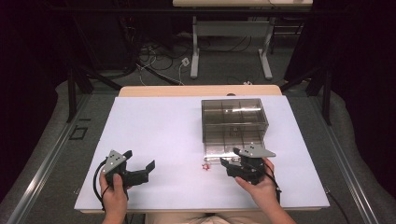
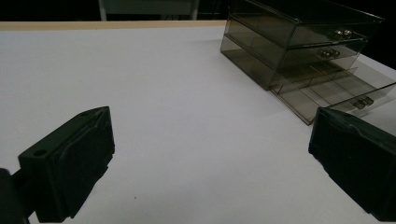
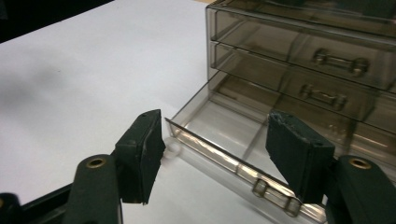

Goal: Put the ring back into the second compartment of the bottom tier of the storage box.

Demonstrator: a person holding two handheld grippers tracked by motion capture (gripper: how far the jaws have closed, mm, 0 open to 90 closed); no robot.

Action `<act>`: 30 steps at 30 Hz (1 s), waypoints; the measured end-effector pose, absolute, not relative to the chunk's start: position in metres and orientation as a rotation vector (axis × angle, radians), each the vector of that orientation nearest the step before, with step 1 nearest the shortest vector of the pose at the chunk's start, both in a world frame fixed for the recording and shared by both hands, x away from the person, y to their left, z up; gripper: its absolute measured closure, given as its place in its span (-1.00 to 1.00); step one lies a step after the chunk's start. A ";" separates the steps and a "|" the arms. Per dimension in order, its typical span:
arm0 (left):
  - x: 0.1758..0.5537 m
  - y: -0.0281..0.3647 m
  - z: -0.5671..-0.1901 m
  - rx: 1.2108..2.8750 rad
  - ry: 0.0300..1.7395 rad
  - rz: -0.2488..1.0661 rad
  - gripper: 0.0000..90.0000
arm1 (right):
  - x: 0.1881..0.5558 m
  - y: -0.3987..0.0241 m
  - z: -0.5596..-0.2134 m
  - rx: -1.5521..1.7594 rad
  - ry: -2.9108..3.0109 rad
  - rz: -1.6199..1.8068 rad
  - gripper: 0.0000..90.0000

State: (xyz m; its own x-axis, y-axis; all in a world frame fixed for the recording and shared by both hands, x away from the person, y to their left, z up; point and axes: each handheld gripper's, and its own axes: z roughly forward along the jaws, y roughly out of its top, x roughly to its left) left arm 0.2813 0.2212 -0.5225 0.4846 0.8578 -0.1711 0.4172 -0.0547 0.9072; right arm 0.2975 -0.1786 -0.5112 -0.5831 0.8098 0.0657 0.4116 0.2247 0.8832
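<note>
A smoky clear drawer cabinet [image 1: 233, 114] stands on the white table [image 1: 159, 130], right of centre. Its bottom drawer [image 1: 223, 150] is pulled out toward the person. My right gripper [image 1: 229, 157] is open at that drawer's front. In the right gripper view the drawer's front wall [image 3: 210, 151] runs between the jaws of the right gripper [image 3: 217, 156], with its metal handle [image 3: 275, 193] near the right jaw. My left gripper [image 1: 139, 160] is open over bare table at the front left. From the left gripper [image 2: 210, 163] the cabinet [image 2: 289, 42] and the open drawer [image 2: 327, 93] are far off.
A tiny red and white object [image 1: 205, 165] lies on the table just left of the right gripper. The two upper drawers [image 3: 299, 51] are closed. Beyond the table are a floor with cables [image 1: 159, 60] and another table's legs [image 1: 195, 46].
</note>
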 end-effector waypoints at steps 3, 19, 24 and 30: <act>0.281 0.221 -0.523 1.666 1.107 0.515 -0.99 | 0.299 -0.174 -0.511 1.118 2.123 1.323 -0.15; 0.282 0.221 -0.523 1.675 1.106 0.507 -0.99 | 0.307 -0.153 -0.514 1.055 2.209 1.338 0.04; 0.282 0.222 -0.523 1.675 1.109 0.505 -0.99 | 0.311 -0.146 -0.518 1.034 2.248 1.305 0.17; 0.282 0.222 -0.524 1.673 1.111 0.502 -0.99 | 0.314 -0.139 -0.524 1.021 2.275 1.287 0.25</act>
State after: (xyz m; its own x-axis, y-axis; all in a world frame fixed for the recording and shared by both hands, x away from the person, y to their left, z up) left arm 0.2821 0.2223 -0.5236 0.4870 0.8543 -0.1815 0.4287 -0.0528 0.9019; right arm 0.3141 -0.1391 -0.5237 -0.6866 0.7247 0.0575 0.4226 0.3335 0.8427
